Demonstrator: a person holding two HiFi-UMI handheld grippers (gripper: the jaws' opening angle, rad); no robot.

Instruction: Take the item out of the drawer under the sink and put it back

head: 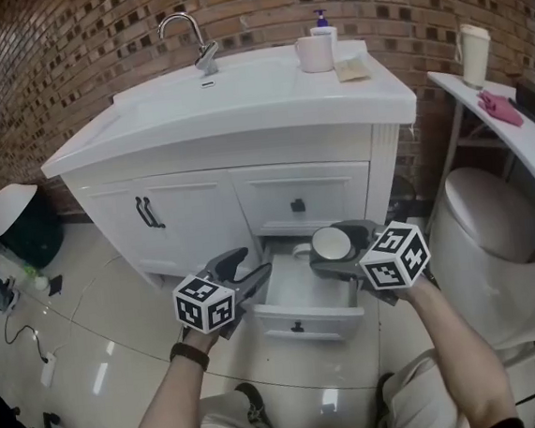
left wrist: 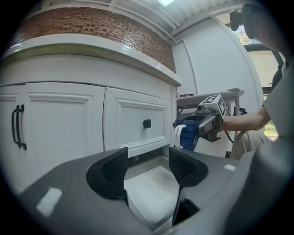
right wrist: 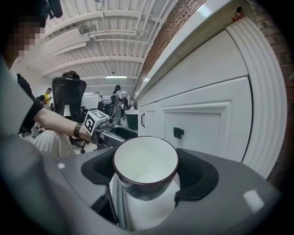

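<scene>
Head view: the right gripper point(head: 335, 253) holds the mug point(head: 331, 243) just above the open drawer point(head: 302, 325), the left gripper point(head: 247, 271) beside it. Left gripper view: jaws spread, nothing between. Right gripper view: jaws clamp the upright mug's sides; it seems lifted out, so next comes lowering it level into the drawer and releasing.

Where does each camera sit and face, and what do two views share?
Head view: on the person's head, facing down at the open drawer; forearms, left claw, right claw show.
Left gripper view: on the left claw, facing the cabinet across open jaws; right forearm shows.
Right gripper view: on the right claw, facing along the cabinet past its gripped mug; left wrist shows.
Shared: each gripper view shows the other claw.
</scene>
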